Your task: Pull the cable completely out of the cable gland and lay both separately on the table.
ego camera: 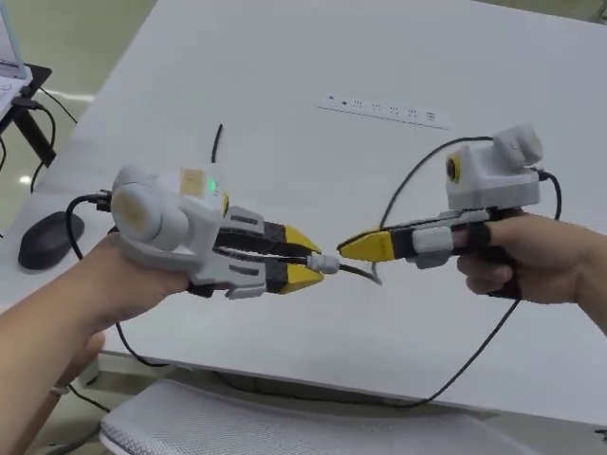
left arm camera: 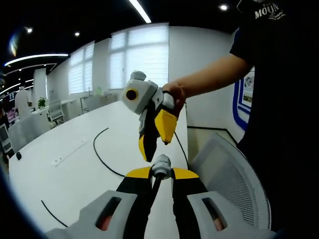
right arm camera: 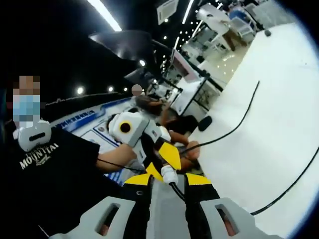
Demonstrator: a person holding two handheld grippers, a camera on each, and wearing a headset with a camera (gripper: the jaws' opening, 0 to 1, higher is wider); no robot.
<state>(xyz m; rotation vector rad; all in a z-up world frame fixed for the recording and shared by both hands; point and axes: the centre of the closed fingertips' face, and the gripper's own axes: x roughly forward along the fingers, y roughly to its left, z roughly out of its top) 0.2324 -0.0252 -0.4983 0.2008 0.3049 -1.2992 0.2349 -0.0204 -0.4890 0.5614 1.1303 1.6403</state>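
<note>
Head view: my left gripper (ego camera: 308,261) clamps the gland (ego camera: 327,263), cable (ego camera: 365,273) not yet out; my right gripper (ego camera: 346,248) is near its short end, grip I cannot tell. Pulling and laying down remain.

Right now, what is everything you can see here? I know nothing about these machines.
table: one, white, under everything
power strip: one, white, far side of table
cords: at least two, black, looping across the table
mouse: one, dark, table's left side
chair: one, white mesh, below the table's near edge
cable gland: one, pale grey, held over the table
cable: one, black, running out of the gland
left tool: one, grey with yellow tips, in the left hand, shut on the cable gland
right tool: one, same colours, in the right hand, shut on the cable
</note>
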